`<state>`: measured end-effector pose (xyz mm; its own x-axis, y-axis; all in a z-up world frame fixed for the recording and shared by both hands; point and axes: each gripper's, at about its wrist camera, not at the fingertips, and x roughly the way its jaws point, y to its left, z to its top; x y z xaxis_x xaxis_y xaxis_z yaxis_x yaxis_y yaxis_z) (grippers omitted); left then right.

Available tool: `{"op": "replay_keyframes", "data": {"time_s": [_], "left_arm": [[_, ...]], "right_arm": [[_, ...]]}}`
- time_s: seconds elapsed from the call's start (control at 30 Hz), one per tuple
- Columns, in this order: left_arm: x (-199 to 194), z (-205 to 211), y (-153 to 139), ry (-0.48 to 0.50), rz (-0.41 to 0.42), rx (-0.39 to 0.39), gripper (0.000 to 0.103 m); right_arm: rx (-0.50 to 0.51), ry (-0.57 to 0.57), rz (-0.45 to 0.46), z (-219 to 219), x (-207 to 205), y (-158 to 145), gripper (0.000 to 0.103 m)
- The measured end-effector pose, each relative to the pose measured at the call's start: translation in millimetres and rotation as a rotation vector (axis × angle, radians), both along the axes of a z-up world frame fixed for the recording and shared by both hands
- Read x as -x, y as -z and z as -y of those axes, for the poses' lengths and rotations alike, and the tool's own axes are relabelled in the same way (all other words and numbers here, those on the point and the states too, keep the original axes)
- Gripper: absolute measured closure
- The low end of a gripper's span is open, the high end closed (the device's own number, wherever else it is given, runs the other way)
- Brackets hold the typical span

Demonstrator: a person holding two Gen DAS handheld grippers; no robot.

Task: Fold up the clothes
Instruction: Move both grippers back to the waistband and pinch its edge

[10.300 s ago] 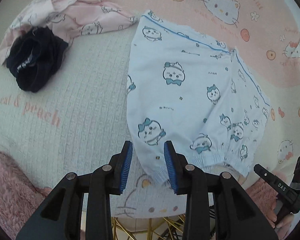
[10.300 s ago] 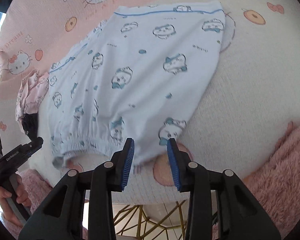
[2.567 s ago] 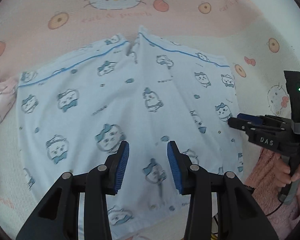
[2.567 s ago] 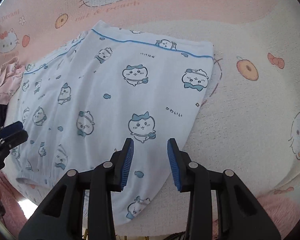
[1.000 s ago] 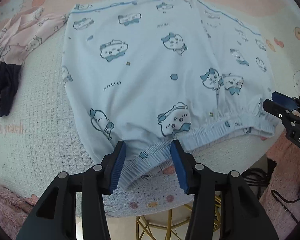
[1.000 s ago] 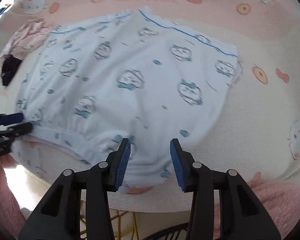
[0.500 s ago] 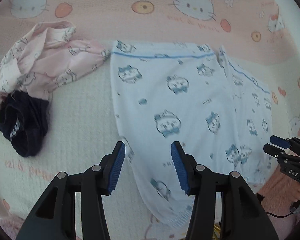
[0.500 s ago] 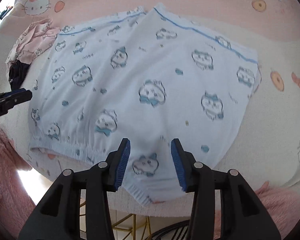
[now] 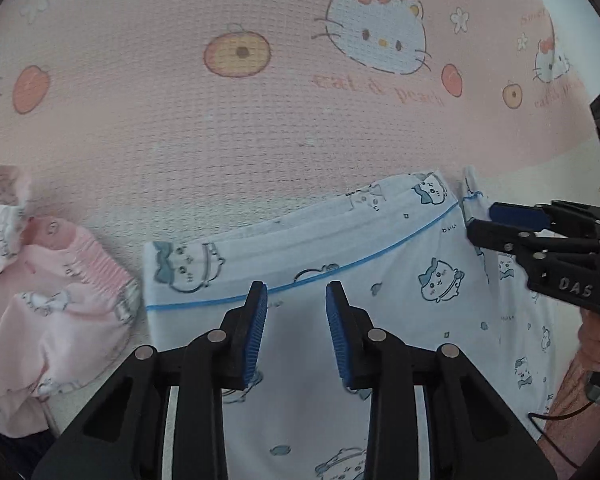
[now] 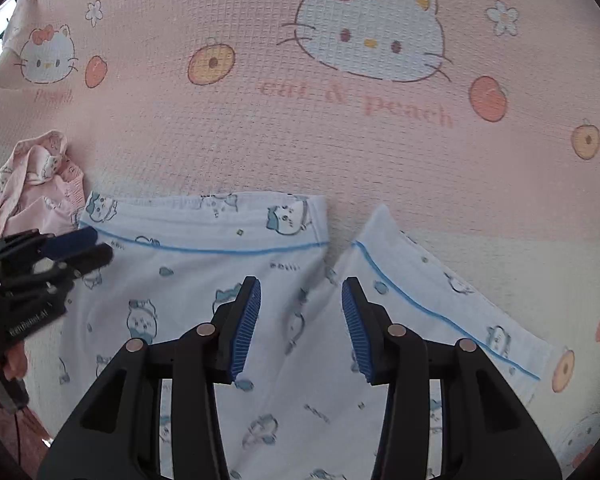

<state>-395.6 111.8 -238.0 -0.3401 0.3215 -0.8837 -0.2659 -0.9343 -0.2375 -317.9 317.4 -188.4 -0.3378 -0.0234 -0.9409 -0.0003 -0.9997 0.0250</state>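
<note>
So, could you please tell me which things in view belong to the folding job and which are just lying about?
In the job:
- blue-print shorts
- left gripper, open
- right gripper, open

Lying about:
- pink garment
- patterned blanket underneath

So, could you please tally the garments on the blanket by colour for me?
Light blue: 1, the printed shorts
Pink: 1, the crumpled garment
Dark: 1, a piece barely visible at the left view's lower edge
Total: 3
</note>
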Motion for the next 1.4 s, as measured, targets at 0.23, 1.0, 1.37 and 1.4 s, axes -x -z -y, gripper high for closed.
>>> {"op": "replay_keyframes", "data": {"time_s": [0.23, 1.0, 1.37, 1.4], "left_arm": [[18.5, -13.5, 6.0, 0.062, -0.027, 0.003, 0.071], [51.8, -5.4, 1.8, 0.459, -0.014, 0.124, 0.07], [44.3, 10.3, 0.3, 0.533, -0.026, 0.142, 0.093], [41.4, 12.0, 0.5, 0.536, -0.026, 0.14, 0.095]], "right_arm": [[-0.038, -0.03, 0.009, 3.1, 24.0, 35.8, 0.06], [0.01, -0.086, 0.031, -11.5, 26.5, 51.0, 0.059], [0.028, -0.087, 0.038, -2.0, 30.3, 60.6, 0.054], [0.029, -0.092, 0.036, 0.4, 31.2, 60.5, 0.054]]}}
